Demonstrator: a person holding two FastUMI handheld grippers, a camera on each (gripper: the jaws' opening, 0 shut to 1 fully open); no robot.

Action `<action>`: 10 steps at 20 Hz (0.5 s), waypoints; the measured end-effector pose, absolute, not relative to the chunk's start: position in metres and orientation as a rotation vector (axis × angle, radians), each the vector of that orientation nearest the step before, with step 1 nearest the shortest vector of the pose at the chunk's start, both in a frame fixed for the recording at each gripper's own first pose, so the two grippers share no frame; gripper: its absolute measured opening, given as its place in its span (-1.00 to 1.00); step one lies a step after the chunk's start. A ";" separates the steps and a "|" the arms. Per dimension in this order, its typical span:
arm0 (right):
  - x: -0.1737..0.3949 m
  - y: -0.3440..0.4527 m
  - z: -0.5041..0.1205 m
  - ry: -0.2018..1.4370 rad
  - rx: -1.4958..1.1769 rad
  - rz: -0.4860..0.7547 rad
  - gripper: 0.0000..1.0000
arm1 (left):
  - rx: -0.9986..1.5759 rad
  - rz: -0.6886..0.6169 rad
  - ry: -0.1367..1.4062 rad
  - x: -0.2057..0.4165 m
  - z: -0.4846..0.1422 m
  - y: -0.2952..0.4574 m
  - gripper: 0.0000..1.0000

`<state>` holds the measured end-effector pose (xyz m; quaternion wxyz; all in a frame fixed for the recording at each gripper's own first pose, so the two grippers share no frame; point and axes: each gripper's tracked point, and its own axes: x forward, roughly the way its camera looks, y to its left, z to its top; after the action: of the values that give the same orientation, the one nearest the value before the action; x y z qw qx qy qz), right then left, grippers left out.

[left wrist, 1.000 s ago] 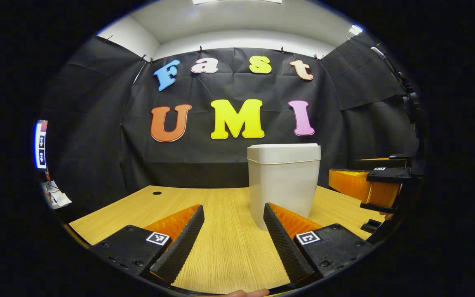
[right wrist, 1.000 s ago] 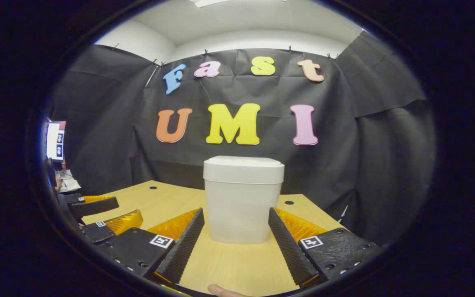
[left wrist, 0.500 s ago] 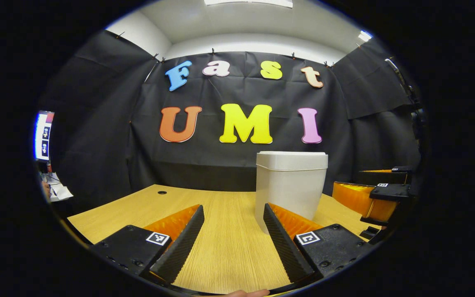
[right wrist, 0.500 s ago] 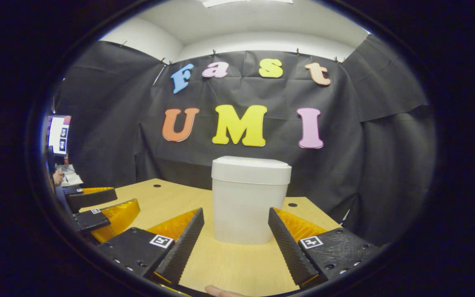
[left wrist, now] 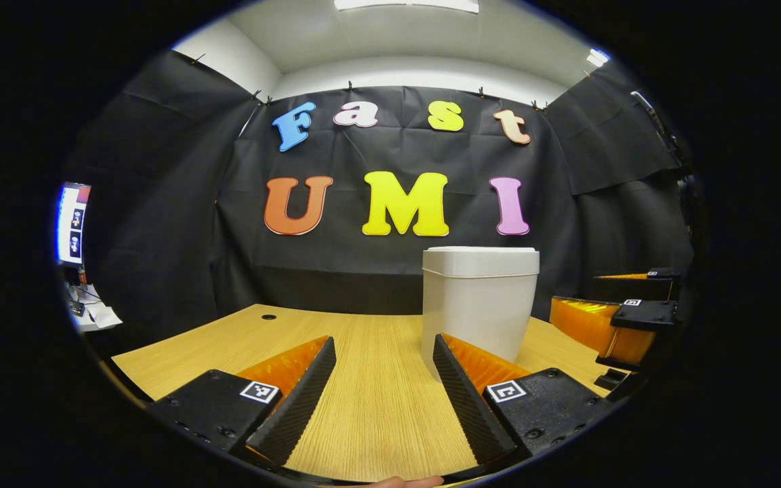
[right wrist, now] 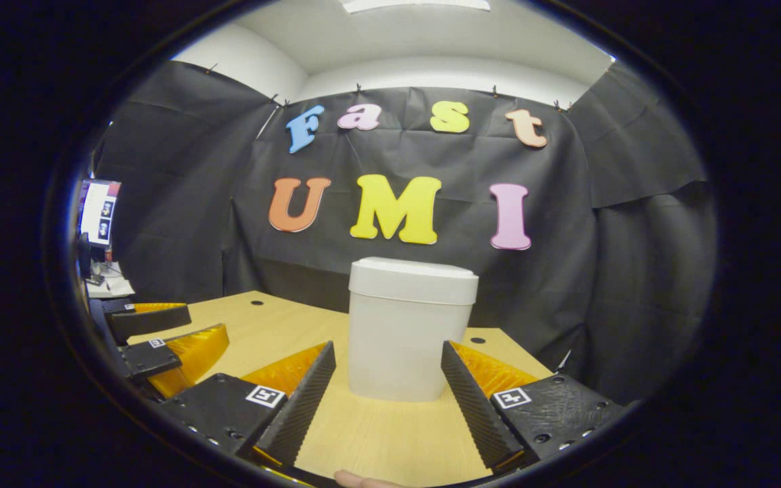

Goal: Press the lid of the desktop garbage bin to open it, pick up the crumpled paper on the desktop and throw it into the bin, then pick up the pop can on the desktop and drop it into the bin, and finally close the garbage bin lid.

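I have the garbage bin (right wrist: 407, 332) standing upright on the bench (right wrist: 390, 434), lid (right wrist: 412, 279) shut, dead ahead of my right tool (right wrist: 386, 393) and nearer it than my left tool (left wrist: 382, 396), which sees it ahead and rightward. Both tools are spread, empty (no paper or can visible). Since a second ago, both views sit slightly lower.

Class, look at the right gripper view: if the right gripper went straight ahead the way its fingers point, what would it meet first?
Most likely the white garbage bin, lid closed, which stands centred ahead of the open right gripper on the wooden desk. Bare desk lies between; exact depth is unclear.
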<state>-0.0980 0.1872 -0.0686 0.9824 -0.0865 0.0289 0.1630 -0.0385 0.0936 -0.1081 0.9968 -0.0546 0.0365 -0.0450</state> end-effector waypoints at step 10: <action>-0.114 0.173 -0.063 -0.019 -0.287 0.298 0.91 | -0.081 -0.080 0.067 -0.039 -0.110 0.090 0.90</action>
<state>-0.1139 0.1731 -0.0632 0.9786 -0.1424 -0.0093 0.1480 -0.0387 0.0902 -0.1100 0.9978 -0.0407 0.0333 -0.0400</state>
